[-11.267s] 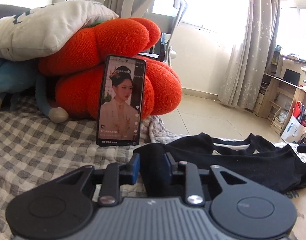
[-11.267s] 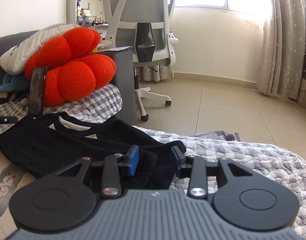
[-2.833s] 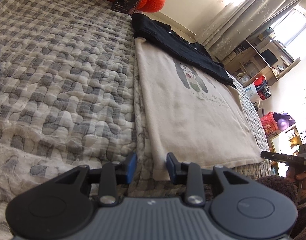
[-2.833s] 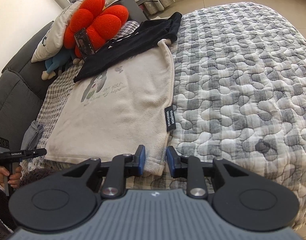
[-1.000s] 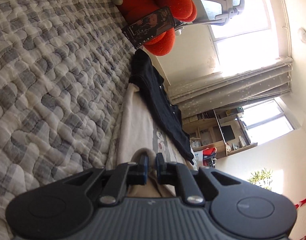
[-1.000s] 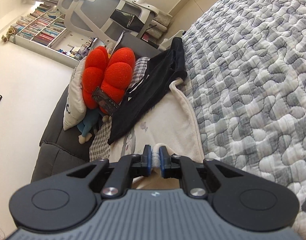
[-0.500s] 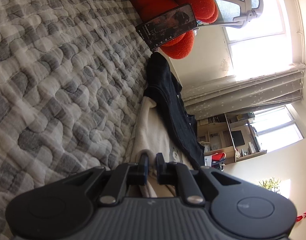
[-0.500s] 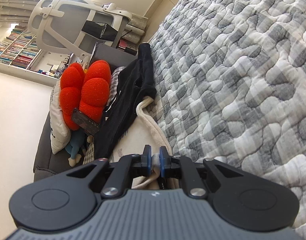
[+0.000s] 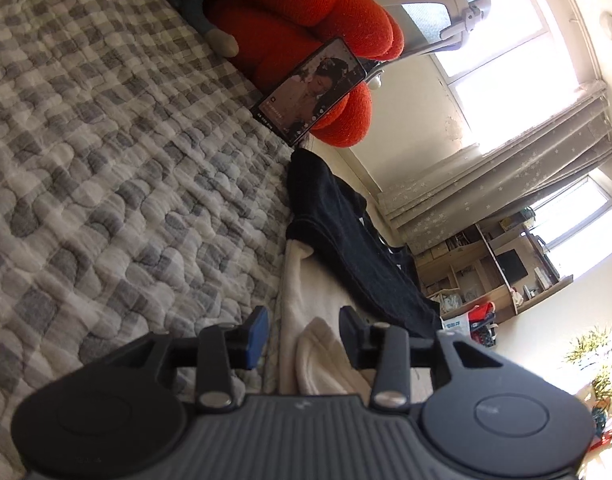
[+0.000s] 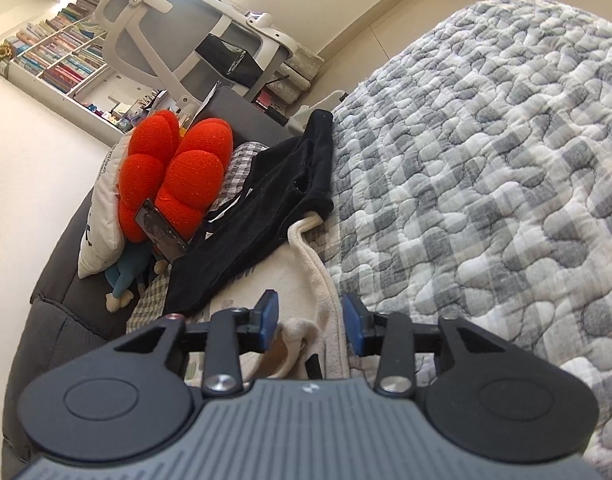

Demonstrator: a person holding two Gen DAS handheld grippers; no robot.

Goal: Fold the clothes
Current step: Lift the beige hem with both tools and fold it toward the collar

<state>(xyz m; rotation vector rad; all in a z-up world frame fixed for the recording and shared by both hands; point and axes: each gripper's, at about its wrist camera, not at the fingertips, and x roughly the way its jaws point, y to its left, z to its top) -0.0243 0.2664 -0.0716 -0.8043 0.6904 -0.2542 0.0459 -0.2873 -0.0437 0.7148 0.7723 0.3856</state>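
A cream fleece garment [image 9: 306, 280] lies flat on the quilted bed, with a black garment [image 9: 338, 224] spread across its far end. My left gripper [image 9: 302, 330] is opening; a folded-over cream corner [image 9: 320, 350] lies loose between its jaws, untouched by the pads. In the right wrist view the same cream garment [image 10: 310, 264] runs toward the black garment [image 10: 266, 208]. My right gripper [image 10: 309, 318] is opening too, and a crumpled cream corner [image 10: 296, 334] sits between its blue pads without being pressed.
A grey checked quilt [image 9: 106, 160] [image 10: 486, 160] covers the bed. At the far end a phone [image 9: 310, 92] leans on an orange cushion [image 9: 306, 12] [image 10: 174, 168]. A white office chair [image 10: 194, 32] and a dark sofa arm [image 10: 46, 320] stand beyond.
Both grippers were shut on the cream garment's corners a moment ago; now both have opened and let the corners drop. Both views have rolled and shifted slightly.
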